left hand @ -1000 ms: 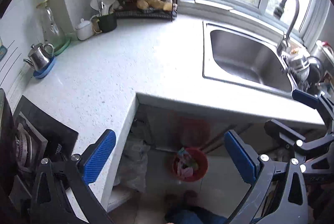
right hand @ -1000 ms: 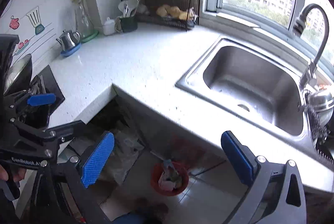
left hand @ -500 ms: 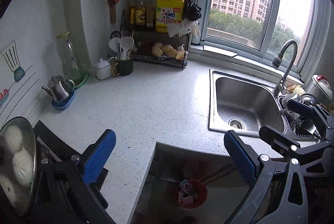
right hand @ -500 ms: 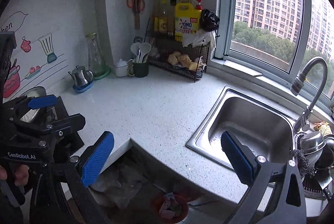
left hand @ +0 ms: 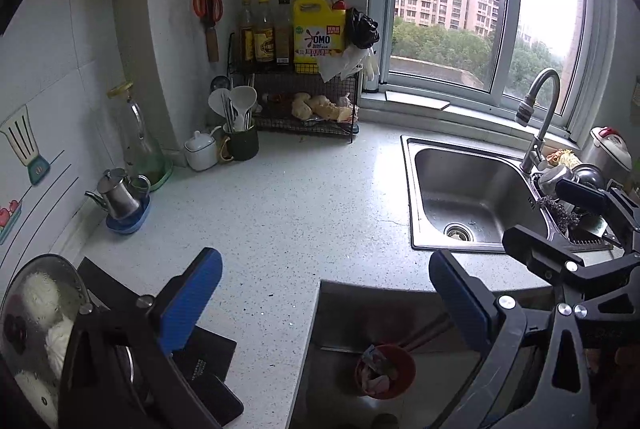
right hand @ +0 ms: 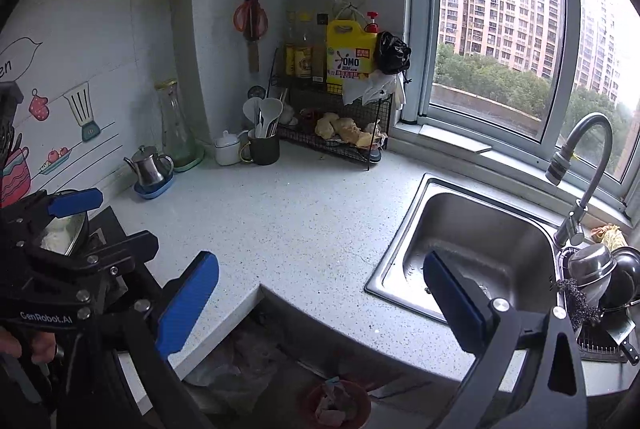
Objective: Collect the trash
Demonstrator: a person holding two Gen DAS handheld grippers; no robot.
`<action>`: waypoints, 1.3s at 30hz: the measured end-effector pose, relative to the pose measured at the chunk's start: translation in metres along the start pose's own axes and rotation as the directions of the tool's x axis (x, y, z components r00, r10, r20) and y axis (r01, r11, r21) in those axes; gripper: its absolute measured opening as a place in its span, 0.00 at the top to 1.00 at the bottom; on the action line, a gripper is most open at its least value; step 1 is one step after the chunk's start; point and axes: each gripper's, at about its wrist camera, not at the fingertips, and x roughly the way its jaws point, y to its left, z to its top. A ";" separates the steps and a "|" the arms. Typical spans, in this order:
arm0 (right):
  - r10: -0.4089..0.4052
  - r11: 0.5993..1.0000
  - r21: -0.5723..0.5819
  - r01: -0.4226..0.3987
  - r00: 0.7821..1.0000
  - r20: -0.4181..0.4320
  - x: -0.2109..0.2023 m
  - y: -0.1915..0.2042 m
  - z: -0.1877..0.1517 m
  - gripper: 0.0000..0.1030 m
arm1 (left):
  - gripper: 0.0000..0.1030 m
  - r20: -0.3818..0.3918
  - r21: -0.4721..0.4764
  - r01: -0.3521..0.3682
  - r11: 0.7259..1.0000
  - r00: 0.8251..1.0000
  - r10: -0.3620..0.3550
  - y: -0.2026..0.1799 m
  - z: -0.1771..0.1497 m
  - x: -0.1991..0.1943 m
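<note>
A red trash bin point(left hand: 385, 371) with crumpled wrappers inside stands on the floor below the counter's inner corner; it also shows in the right wrist view point(right hand: 337, 404). My left gripper point(left hand: 326, 303) is open and empty, held above the counter edge. My right gripper point(right hand: 320, 303) is open and empty, to the right of the left one. The right gripper shows at the right edge of the left wrist view point(left hand: 592, 229), and the left gripper at the left edge of the right wrist view point(right hand: 76, 229). No loose trash shows on the speckled white counter point(left hand: 296, 205).
A steel sink point(left hand: 468, 197) with a faucet point(left hand: 538, 117) is at right, with dishes point(right hand: 600, 269) beside it. A wire rack point(left hand: 304, 97) with bottles, a utensil cup point(left hand: 240, 139), a sugar pot, a kettle point(left hand: 120, 195) and a glass carafe line the back. A stove with a lidded pot point(left hand: 36, 313) is at left.
Both grippers have tilted upward and pulled back: the view rose from the floor and bin to the counter, rack and window. Both stayed open and empty.
</note>
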 end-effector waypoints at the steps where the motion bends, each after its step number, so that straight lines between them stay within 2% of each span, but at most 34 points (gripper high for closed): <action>1: -0.002 1.000 0.001 0.002 1.000 0.002 -0.001 0.001 0.000 0.01 | 0.00 0.003 0.007 -0.002 1.000 1.000 0.002 -0.001 -0.001 -0.001; 10: -0.013 1.000 -0.005 0.013 1.000 0.023 -0.010 0.004 0.002 0.01 | 0.00 0.013 0.032 0.008 0.999 1.000 -0.009 0.001 -0.006 -0.007; 21: -0.009 1.000 0.010 0.009 1.000 0.007 -0.013 0.002 0.000 0.01 | 0.00 0.001 0.054 0.005 0.999 1.000 -0.005 -0.004 -0.010 -0.012; 28: -0.007 1.000 0.016 0.007 1.000 0.010 -0.016 0.002 -0.001 0.01 | 0.00 0.050 0.063 -0.027 0.998 0.998 0.024 -0.006 -0.012 -0.021; 39: -0.009 1.000 0.023 0.009 1.000 0.000 -0.016 0.000 -0.006 0.01 | 0.00 0.024 0.088 -0.011 0.996 1.000 0.009 -0.010 -0.015 -0.016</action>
